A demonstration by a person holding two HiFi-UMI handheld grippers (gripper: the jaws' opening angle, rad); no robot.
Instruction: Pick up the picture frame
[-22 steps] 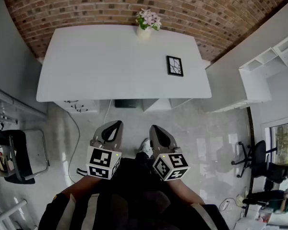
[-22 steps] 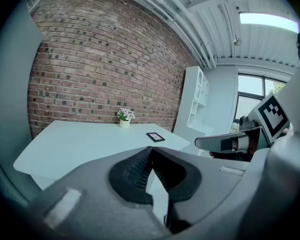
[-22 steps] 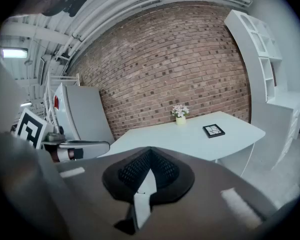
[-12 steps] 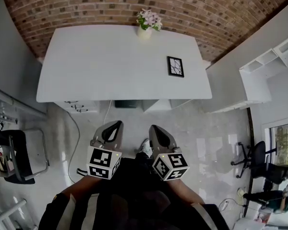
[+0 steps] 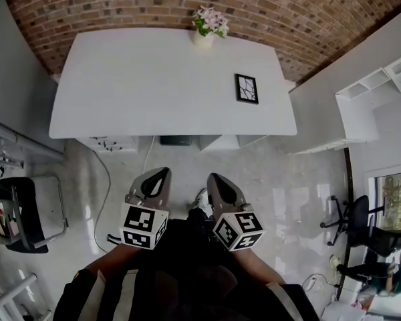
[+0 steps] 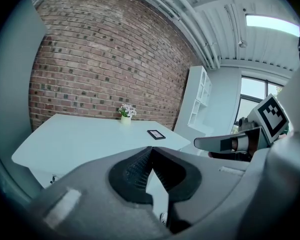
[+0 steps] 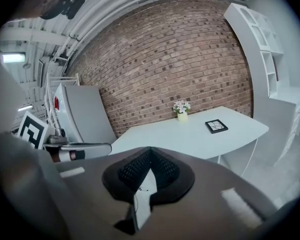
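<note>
approach step: my left tongs (image 5: 163, 173) and right tongs (image 5: 216, 178) are pressed together, empty, well short of the tabletop (image 5: 147, 85); next i must reach the picture frame (image 5: 246, 88) at one o'clock.

Rough brick wall (image 5: 120, 2), smooth matt white table (image 5: 154, 79), glossy pale floor (image 5: 274, 179), ribbed black pads (image 6: 135, 171) of the left tool (image 6: 151, 149)

Bright, even light fills the room; a ceiling panel (image 6: 272, 24) and a window (image 6: 252, 99) glow overexposed, and the glossy floor (image 5: 287, 186) shows pale glare. Fisheye lenses bow the brick wall (image 5: 154, 2) and table (image 5: 154, 79) edge, black vignette rings both gripper views, and the left gripper (image 6: 151, 149) and right gripper (image 7: 150, 150) blur close to their lenses.
</note>
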